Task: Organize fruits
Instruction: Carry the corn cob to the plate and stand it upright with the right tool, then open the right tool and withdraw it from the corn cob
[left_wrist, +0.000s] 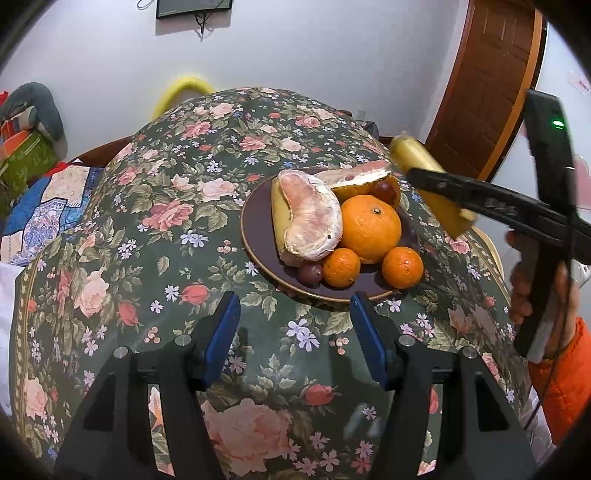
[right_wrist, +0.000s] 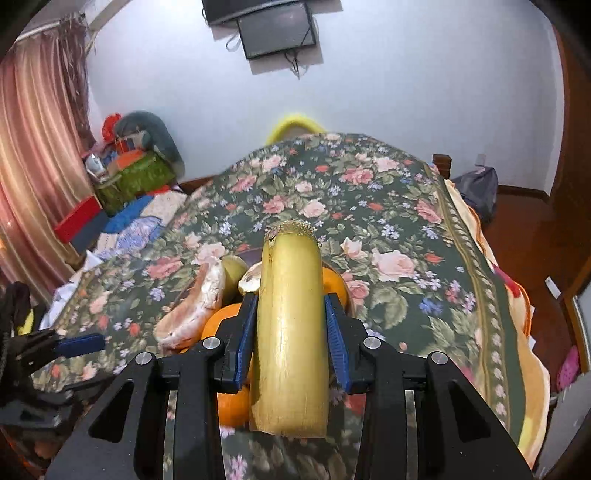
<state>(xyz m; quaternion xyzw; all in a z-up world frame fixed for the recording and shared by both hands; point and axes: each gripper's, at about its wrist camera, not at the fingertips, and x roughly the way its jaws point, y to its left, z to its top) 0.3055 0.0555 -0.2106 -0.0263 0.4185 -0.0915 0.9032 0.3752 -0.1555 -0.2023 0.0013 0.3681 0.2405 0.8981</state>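
One stalk, yellow-green and cut at both ends, sits clenched in my right gripper, its long axis running straight out along the fingers, in the air just right of the plate of oranges. My left gripper hangs released before the plate's near rim, nearer the plate but empty.

The worktop wore a dark green cloth strewn with pink roses. The plate was deep maroon, the oranges bright. The held stalk piece was pale yellow-green, between blue-padded black fingers.
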